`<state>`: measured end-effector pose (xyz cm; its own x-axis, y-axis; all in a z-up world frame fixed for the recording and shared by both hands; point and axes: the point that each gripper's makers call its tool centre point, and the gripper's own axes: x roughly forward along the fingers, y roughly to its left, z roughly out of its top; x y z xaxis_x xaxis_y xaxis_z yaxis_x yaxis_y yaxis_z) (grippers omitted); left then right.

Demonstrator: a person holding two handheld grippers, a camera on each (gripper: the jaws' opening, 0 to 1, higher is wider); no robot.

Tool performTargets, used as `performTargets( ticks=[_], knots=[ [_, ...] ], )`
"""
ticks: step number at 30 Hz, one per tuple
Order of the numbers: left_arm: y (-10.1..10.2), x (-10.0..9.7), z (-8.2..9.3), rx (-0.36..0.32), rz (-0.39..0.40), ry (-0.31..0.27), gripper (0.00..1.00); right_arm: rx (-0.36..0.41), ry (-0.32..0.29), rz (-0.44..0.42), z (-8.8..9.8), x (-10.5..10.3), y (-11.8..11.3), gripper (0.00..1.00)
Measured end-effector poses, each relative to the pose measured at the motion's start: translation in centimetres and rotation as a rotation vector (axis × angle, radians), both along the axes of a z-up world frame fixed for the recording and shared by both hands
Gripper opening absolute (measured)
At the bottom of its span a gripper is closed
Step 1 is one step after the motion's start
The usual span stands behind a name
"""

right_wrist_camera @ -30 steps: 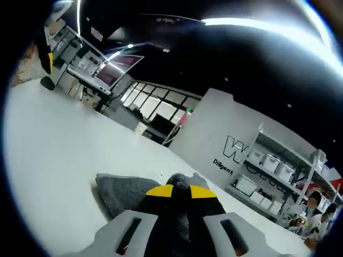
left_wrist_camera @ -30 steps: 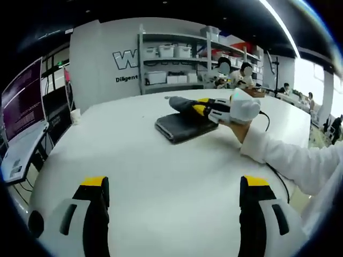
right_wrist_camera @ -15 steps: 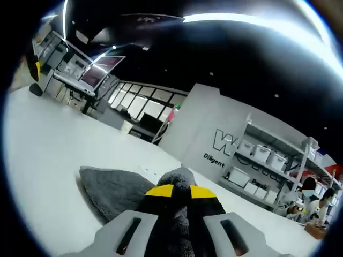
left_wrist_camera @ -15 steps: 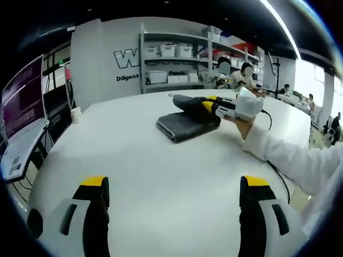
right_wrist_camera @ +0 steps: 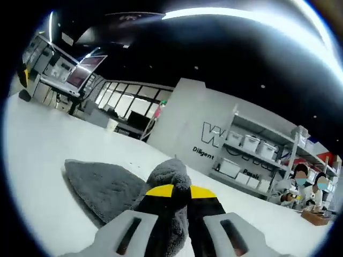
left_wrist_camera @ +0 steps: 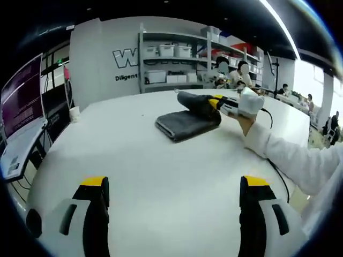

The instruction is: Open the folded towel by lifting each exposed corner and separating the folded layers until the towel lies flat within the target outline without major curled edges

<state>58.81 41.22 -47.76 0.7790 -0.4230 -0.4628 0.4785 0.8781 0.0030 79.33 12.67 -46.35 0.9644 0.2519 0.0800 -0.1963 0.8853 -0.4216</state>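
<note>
Left gripper view, left to right. A monitor (left_wrist_camera: 21, 104) with a purple screen stands at the left edge, beyond the round white bench (left_wrist_camera: 134, 166). A white cup (left_wrist_camera: 74, 114) sits near the bench's far left rim. The left tool (left_wrist_camera: 174, 184) hovers low over bare bench, its two yellow-tipped jaws spread wide apart and gripping nothing. Behind, a grey wall carries lettering, and a metal shelf (left_wrist_camera: 177, 59) holds white bins. The folded grey towel (left_wrist_camera: 185, 122) lies on the far half of the bench, right of centre. Its top layer is lifted at the right end, pinched by the right tool (left_wrist_camera: 215, 103), whose yellow-tipped jaws are clenched on the cloth. A gloved hand (left_wrist_camera: 249, 104) holds that tool, and a white sleeve (left_wrist_camera: 297, 163) runs off to the right edge. A black cable (left_wrist_camera: 278, 179) trails over the bench under the sleeve. Two people sit beyond, near the shelf.

Right gripper view, left to right. The towel (right_wrist_camera: 104, 184) spreads flat on the bench (right_wrist_camera: 37, 160) to the left, then rises in a bunched fold between the jaws of the right tool (right_wrist_camera: 176, 191), which are closed on it. The shelf (right_wrist_camera: 252, 155) stands behind on the right.
</note>
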Motion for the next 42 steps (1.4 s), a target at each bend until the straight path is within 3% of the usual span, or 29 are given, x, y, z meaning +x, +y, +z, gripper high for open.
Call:
performTargets(
  ticks=[9,24,42],
  knots=[
    [0.1,0.0,0.0,-0.002,0.000,0.000,1.00,0.058,0.013,-0.081,-0.2,-0.1,-3.6,0.02],
    [0.0,0.0,-0.1,-0.002,-0.002,0.004,1.00,0.207,0.073,-0.264,-2.0,1.0,-12.2,0.02],
    [-0.2,-0.1,-0.3,-0.002,-0.009,0.007,1.00,0.309,0.148,-0.362,-4.2,-0.1,-15.6,0.02]
  ],
)
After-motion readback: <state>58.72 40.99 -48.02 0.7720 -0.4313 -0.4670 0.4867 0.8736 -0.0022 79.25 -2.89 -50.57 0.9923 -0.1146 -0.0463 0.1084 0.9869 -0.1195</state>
